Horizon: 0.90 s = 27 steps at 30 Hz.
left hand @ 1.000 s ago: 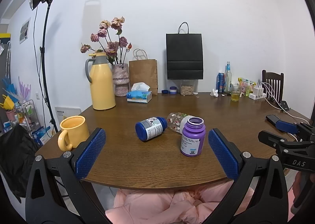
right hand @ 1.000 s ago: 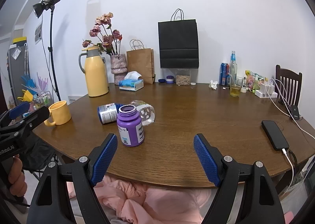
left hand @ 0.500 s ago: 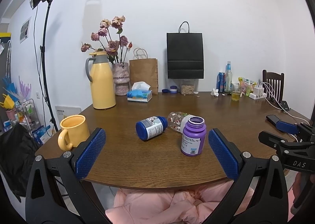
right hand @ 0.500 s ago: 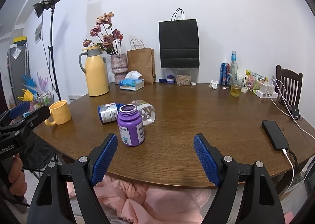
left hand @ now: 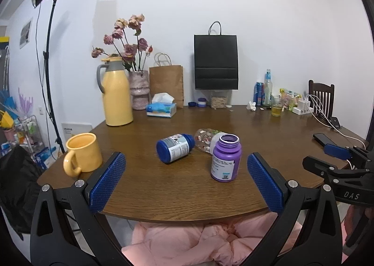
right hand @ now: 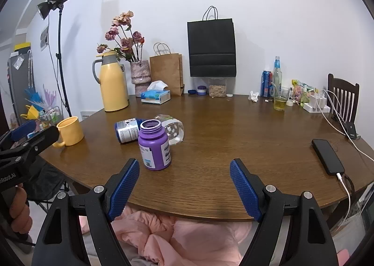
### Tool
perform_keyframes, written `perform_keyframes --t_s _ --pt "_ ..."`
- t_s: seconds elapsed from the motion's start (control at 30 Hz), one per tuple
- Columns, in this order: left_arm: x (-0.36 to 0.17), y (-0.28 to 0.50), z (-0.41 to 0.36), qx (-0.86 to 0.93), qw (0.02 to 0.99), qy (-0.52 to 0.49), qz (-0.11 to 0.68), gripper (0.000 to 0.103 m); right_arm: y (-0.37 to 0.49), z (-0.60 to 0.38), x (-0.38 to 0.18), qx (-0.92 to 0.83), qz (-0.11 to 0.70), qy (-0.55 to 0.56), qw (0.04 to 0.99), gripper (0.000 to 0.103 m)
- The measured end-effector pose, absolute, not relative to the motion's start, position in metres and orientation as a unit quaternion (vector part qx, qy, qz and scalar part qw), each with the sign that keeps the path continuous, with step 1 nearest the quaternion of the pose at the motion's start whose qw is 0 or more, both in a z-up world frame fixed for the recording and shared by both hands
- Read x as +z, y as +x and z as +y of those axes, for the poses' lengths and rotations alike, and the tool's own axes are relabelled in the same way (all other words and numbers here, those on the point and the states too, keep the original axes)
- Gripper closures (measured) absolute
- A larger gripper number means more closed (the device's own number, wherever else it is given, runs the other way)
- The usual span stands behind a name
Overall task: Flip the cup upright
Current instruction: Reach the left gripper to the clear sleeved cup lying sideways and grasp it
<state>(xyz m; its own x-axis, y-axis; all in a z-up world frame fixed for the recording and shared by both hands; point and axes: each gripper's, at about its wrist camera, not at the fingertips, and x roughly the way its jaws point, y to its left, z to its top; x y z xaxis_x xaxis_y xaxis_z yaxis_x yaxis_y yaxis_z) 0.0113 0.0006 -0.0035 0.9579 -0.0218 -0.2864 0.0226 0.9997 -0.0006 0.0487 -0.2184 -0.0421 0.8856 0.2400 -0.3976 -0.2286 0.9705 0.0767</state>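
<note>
I hold both grippers, left (left hand: 185,180) and right (right hand: 184,186), empty with fingers spread wide at the desk (right hand: 233,140) edge, since the clear patterned cup (right hand: 171,129) lies tipped behind the purple bottle (right hand: 154,145).

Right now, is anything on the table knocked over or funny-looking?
Yes. The clear cup lies on its side mid-table, and the blue bottle beside it is tipped over too. The purple bottle stands upright but has no lid. The yellow mug stands fine. Nothing looks spilled.
</note>
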Motion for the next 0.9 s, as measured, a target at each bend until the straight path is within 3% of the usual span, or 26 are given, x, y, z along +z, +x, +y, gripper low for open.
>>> perform_keyframes --t_s 0.4,0.63,0.73,0.9 --pt "0.007 0.116 0.007 -0.055 0.980 -0.023 0.190 0.000 0.135 -0.225 -0.055 0.162 0.224 0.056 0.959 0.019" --pt "-0.001 0.226 -0.003 -0.161 0.946 0.034 0.280 0.000 0.233 -0.228 -0.058 0.235 0.292 0.074 0.924 0.019" --pt "-0.012 0.268 -0.011 -0.175 0.926 0.068 0.327 0.011 0.267 -0.215 -0.064 0.251 0.311 0.043 0.916 0.019" --pt "-0.037 0.305 -0.021 -0.167 0.899 0.146 0.378 0.015 0.310 -0.199 -0.079 0.304 0.339 0.042 0.889 0.019"
